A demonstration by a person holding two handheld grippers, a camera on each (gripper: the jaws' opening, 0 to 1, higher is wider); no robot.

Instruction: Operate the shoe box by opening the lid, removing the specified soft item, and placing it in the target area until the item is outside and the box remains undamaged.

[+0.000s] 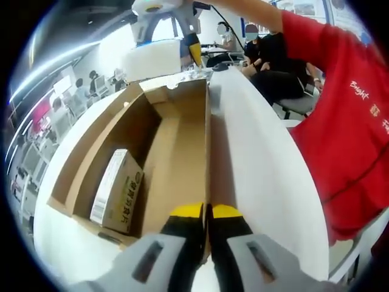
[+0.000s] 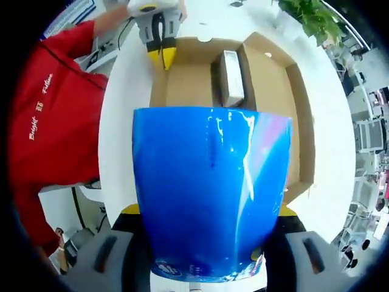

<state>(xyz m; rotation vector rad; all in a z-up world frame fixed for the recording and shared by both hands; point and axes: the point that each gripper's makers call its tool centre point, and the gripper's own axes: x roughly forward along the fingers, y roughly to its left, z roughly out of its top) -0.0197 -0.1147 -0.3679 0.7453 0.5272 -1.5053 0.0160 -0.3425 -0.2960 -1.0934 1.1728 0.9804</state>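
Inside one open shoe box [image 1: 176, 140]: one carton [image 1: 117, 191]; right claw [image 2: 209, 213] grips one blue pack [image 2: 209, 188]

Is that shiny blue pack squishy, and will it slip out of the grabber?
The blue pack probably is squishy: its glossy wrap shows wrinkly highlights, like plastic film over something soft. That slick film could slide, though the right hand-held gripper has a jaw on each side. It likely feels light for its size, since it hangs above the open box without sagging.
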